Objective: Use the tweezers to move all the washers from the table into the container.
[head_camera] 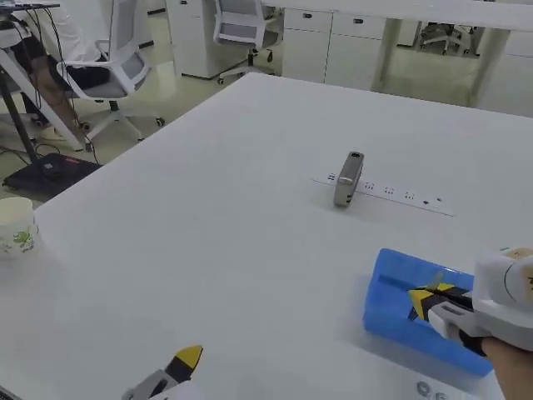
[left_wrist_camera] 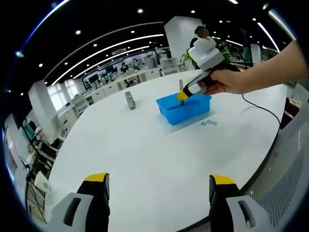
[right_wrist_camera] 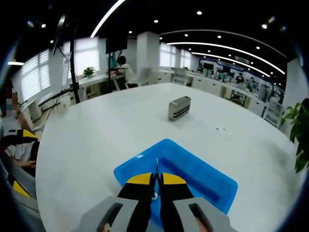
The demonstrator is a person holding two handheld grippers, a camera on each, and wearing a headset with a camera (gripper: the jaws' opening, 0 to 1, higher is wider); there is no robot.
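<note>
the left gripper view shows washers (left_wrist_camera: 208, 123) on the table (left_wrist_camera: 145, 145) just beside the container (left_wrist_camera: 186, 110). the right gripper view shows the right gripper (right_wrist_camera: 155, 178) clamped on tweezers (right_wrist_camera: 156, 166) over the container. a hand (left_wrist_camera: 226, 82) tilts it down. left gripper (left_wrist_camera: 157, 182) near left, jaws apart.

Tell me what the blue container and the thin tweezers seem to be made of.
The blue rectangular container looks like moulded plastic: uniform colour, soft sheen. The thin tweezers in the right claw look like bare grey metal, though too small for certainty.
</note>
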